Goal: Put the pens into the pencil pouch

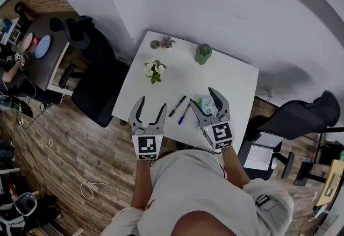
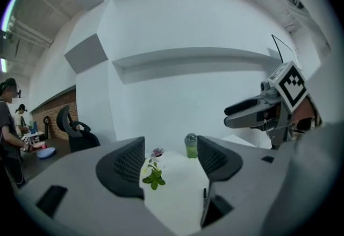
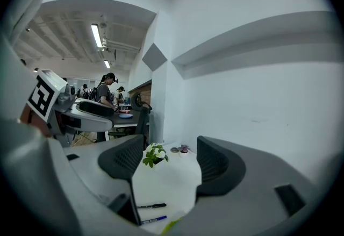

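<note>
Holding a gripper in each hand above the near edge of a white table [image 1: 236,76]. Holding the left gripper [image 1: 152,105] with its fingers wide apart, gripping nothing, with only bare tabletop and far-off things showing through the gap. Holding the right gripper [image 1: 200,96] the same way, fingers wide apart and clamping nothing, hanging above the pale green pencil pouch [image 1: 206,105]; touching it or not, impossible to tell. Showing just a yellow-green sliver of that pouch at the bottom edge of the right gripper view, below the fingers. Lying flat on the table between the grippers, outside the pouch: two pens, a black pen [image 1: 177,106] nearer the left gripper and a blue pen [image 1: 184,113] just beside it, roughly parallel, slanted, close to the pouch. Standing farther back on the table: a small plant [image 1: 154,70] with white flowers, a green bottle [image 1: 203,54] near the far edge, and a little pot [image 1: 167,42] with pinkish leaves at the far corner. Sitting beside the table on the left: a black office chair [image 1: 94,95].
</note>
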`<state>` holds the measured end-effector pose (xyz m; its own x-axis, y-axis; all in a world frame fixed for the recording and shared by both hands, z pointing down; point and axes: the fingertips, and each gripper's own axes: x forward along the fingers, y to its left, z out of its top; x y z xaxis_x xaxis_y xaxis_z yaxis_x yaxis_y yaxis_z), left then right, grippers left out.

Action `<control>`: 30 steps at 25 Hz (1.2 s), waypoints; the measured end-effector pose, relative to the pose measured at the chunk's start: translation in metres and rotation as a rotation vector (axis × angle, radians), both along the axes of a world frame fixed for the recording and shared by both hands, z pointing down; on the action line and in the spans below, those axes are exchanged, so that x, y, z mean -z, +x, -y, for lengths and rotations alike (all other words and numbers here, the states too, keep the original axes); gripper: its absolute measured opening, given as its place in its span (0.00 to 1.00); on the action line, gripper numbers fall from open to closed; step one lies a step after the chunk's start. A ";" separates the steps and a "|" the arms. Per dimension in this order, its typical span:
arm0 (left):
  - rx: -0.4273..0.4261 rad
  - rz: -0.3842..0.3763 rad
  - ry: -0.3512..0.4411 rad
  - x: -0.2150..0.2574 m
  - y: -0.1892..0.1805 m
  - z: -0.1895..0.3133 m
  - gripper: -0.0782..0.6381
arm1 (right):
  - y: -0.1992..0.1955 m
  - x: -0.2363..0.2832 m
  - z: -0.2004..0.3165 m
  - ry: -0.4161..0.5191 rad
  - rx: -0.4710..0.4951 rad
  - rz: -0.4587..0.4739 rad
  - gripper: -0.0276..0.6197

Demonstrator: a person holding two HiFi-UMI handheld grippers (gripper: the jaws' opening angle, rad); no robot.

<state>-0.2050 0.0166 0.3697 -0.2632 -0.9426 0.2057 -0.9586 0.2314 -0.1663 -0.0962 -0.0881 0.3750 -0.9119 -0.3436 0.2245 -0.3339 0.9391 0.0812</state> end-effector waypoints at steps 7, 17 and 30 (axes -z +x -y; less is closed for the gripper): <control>-0.041 -0.014 -0.065 -0.022 -0.005 0.031 0.52 | -0.006 -0.023 0.021 -0.047 -0.006 -0.031 0.50; -0.218 -0.088 -0.184 -0.089 -0.002 0.054 0.51 | 0.006 -0.077 0.025 -0.125 -0.154 -0.123 0.48; -0.451 -0.162 -0.305 -0.161 0.009 0.055 0.47 | 0.013 -0.138 -0.006 -0.209 -0.331 -0.231 0.45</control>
<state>-0.1957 -0.0387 0.5304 0.2091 -0.8458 0.4908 -0.9702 -0.2421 -0.0038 -0.0830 -0.0820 0.5129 -0.6784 -0.5343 0.5043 -0.6146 0.7888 0.0089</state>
